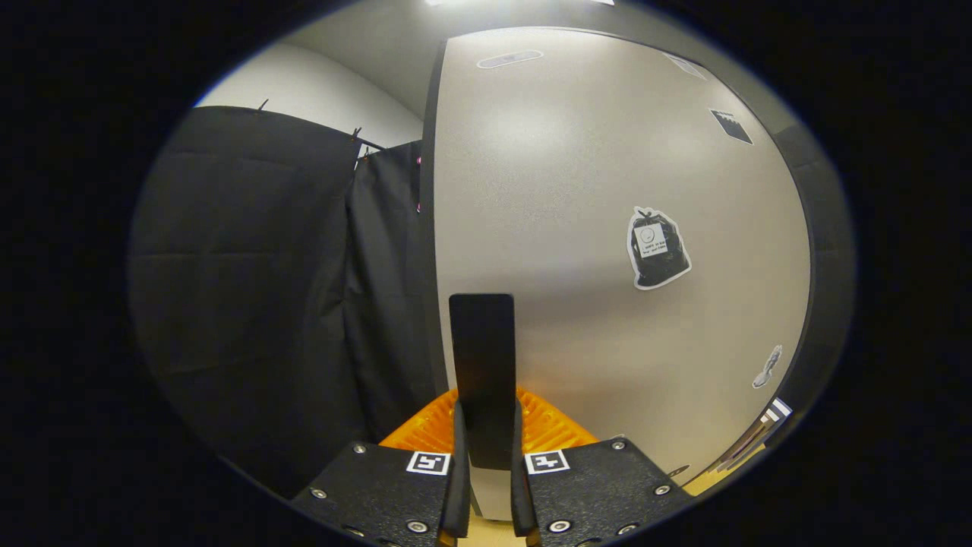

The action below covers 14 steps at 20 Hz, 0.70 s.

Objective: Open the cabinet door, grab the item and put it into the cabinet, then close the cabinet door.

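Gripper view is showing the tongs (486, 456) clamping narrowly on one dark handle (482, 365), both fingers (460, 471) pressing its sides; the handle is standing upright on the pale door (577, 228), near that door's left edge; judging by this, the opening step is only just beginning, or the closing one is ending, and the picture is not settling which, since the cabinet's inside is hidden. The item is not identifiable anywhere, so whether it is already stored cannot be told; grabbing and placing it may be remaining. Counting: one door, one handle, one bag-shaped sticker (657, 248), one small dark sticker (731, 125), one small pale sticker (768, 368); black cloth (266, 289) is hanging beyond the door's left edge.
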Available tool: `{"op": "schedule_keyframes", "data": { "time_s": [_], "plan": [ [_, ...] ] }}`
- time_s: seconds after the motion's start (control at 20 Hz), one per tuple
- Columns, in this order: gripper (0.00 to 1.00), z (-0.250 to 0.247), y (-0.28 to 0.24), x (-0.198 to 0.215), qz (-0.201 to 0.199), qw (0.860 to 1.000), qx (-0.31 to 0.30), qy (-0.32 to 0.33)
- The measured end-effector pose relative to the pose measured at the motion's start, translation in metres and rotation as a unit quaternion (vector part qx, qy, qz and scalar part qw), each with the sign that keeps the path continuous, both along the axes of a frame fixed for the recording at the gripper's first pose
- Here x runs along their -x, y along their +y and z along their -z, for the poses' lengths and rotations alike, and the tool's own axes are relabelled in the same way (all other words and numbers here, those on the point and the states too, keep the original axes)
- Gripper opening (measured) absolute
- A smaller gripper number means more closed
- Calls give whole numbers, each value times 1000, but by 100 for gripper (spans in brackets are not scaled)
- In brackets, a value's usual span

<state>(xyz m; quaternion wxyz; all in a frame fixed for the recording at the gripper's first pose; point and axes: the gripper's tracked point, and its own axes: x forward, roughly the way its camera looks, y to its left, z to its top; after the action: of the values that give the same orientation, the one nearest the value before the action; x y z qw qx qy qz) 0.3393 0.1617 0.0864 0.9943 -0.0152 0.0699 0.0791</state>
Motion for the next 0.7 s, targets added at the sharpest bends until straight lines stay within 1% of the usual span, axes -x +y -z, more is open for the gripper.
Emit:
{"op": "schedule_keyframes", "data": {
  "time_s": [0.3,0.7],
  "plan": [
    [22,-8,2,33,-33,999,-5,1],
    [22,-8,-12,53,-66,998,-11,11]
  ]
}}
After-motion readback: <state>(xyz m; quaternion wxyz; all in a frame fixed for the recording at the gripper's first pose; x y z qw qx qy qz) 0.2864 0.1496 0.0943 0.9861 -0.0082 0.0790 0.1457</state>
